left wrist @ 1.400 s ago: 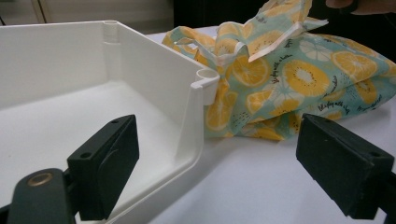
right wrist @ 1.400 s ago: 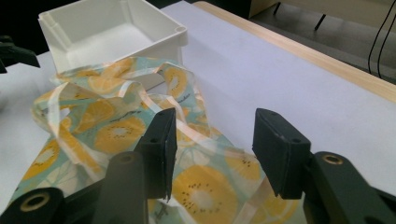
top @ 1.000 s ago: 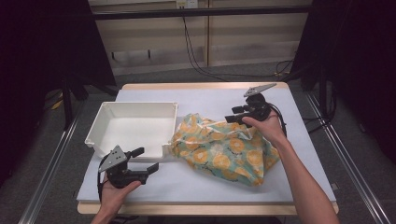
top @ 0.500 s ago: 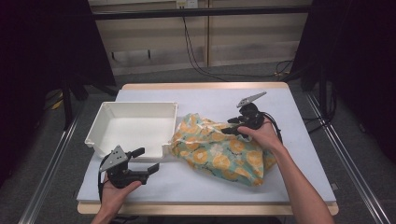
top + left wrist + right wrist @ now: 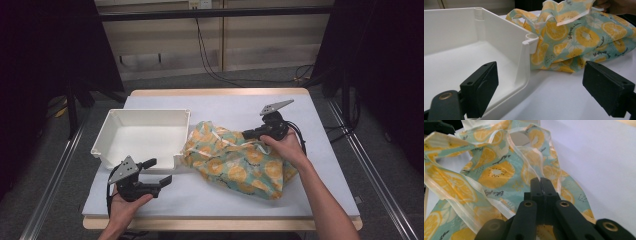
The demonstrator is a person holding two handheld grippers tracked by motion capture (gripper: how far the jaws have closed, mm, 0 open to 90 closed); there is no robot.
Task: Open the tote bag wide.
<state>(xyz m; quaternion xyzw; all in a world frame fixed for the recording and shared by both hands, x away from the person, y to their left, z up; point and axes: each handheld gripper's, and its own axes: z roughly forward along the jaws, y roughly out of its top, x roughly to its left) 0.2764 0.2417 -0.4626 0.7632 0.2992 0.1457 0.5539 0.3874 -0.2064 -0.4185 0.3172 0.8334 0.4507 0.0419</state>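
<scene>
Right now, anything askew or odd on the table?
Nothing damaged or spilled. The bag lies crumpled against the tray, which sits slightly skewed to the table edge. Right gripper is shut at the bag's edge; left gripper is open.

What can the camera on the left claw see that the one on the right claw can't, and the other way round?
Left claw view: a white tray with its corner post, framed by the wide-open left claw. Right claw view: the right claw, whose jaws have just been closing and now stand shut at the pale hem of the cloth; whether a fold is pinched is unclear. Both: that orange-slice cloth lying on the white table.
</scene>
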